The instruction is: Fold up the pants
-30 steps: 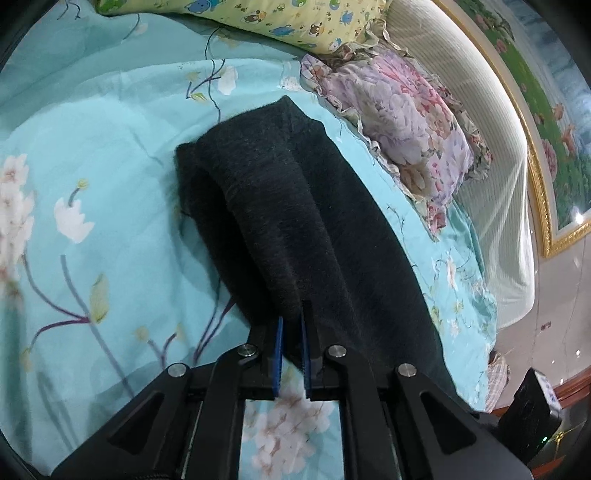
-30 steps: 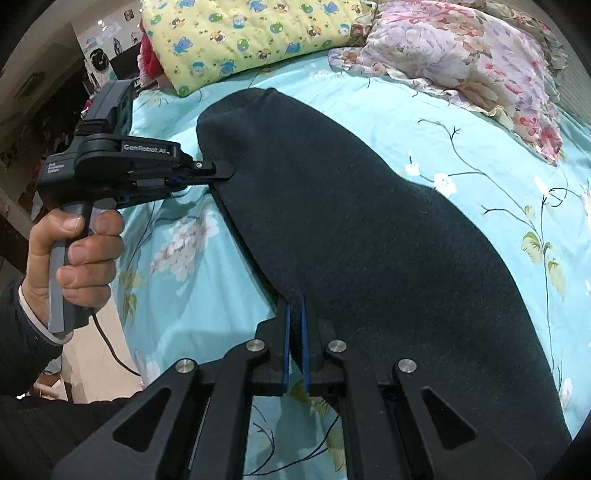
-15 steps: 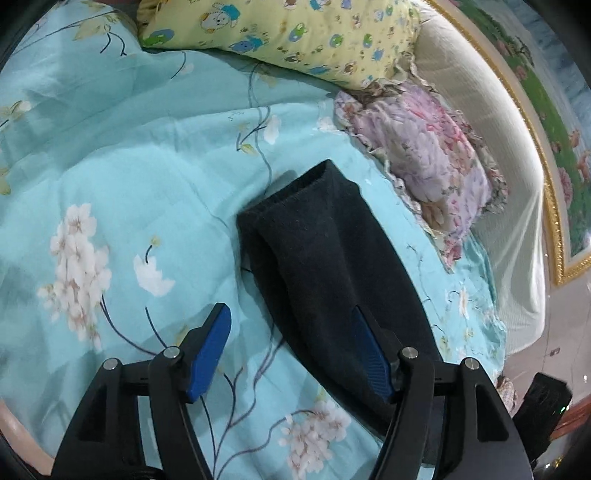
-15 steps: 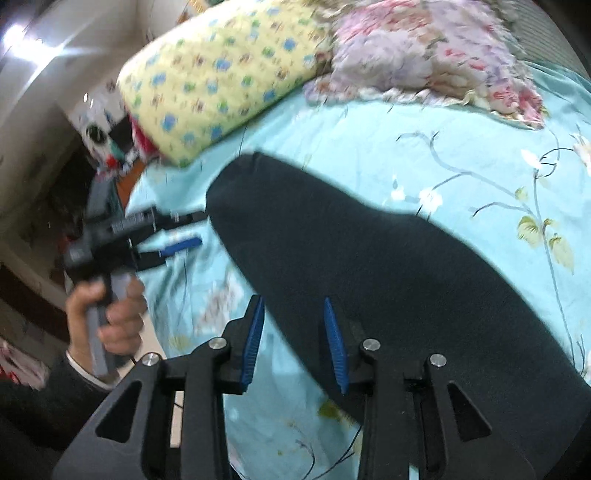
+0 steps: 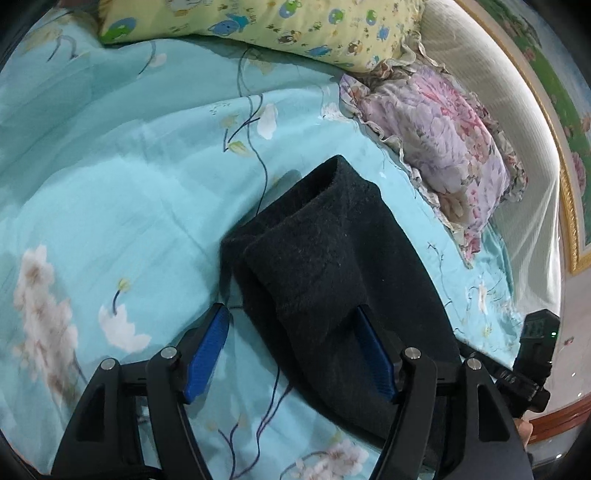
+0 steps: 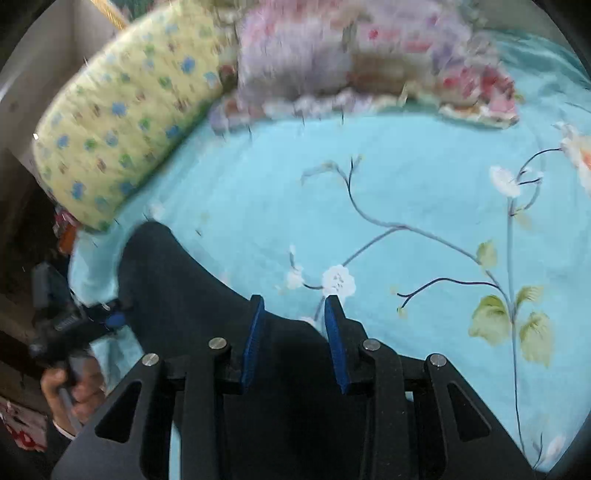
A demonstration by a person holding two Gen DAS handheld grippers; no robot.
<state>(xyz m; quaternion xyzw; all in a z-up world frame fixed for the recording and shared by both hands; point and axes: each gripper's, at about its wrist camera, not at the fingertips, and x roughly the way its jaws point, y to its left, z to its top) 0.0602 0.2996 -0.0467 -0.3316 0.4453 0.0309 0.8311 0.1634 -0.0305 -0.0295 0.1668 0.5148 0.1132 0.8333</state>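
The dark pants (image 5: 332,258) lie folded double on the turquoise flowered sheet (image 5: 110,184), the upper layer's end near the cuffs. My left gripper (image 5: 291,332) stands wide open just above the near part of the fold. Cloth lies between its blue pads (image 5: 207,343) without being pressed, and the right pad is partly behind the fabric. In the blurred right wrist view, my right gripper (image 6: 295,317) is partly open over the pants' (image 6: 177,280) edge, with nothing gripped. A hand (image 6: 74,391) holds the left gripper (image 6: 114,315) at the far left.
A yellow patterned pillow (image 5: 277,26) and a pink floral pillow (image 5: 443,147) lie at the head of the bed, against a pale padded headboard (image 5: 517,110). The bed's edge and floor show at the lower right (image 5: 569,398). The right gripper's black housing (image 5: 532,354) sits there.
Both grippers were shut on the pants' edge and have let go and opened. The left one drew back from the fold. The right one swung away over the sheet and rolled.
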